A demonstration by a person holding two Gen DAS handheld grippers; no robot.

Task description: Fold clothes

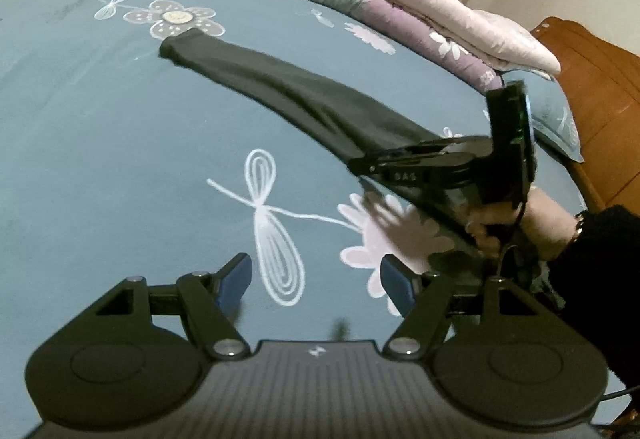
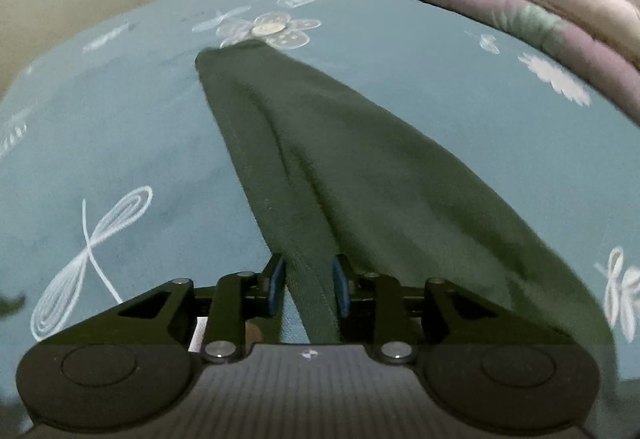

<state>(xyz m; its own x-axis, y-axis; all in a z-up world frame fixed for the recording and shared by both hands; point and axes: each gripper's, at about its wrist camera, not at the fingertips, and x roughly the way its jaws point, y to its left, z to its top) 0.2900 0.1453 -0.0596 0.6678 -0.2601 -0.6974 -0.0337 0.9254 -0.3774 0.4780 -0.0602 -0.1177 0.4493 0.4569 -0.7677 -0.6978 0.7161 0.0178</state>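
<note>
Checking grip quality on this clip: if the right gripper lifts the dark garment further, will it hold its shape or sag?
Likely sag: the dark garment drapes in soft folds from the right gripper down to the bed sheet. It probably feels light, since one pinched edge carries the raised end. The far end lies flat and would probably drag.

The left hand-held gripper [image 1: 316,281] hovers with its blue fingers [image 1: 236,279] spread wide, holding nothing. The right hand-held gripper [image 2: 308,285] is clamped narrow on dark fabric, gripped by a hand [image 1: 520,223] in a dark sleeve [image 1: 600,259].
</note>
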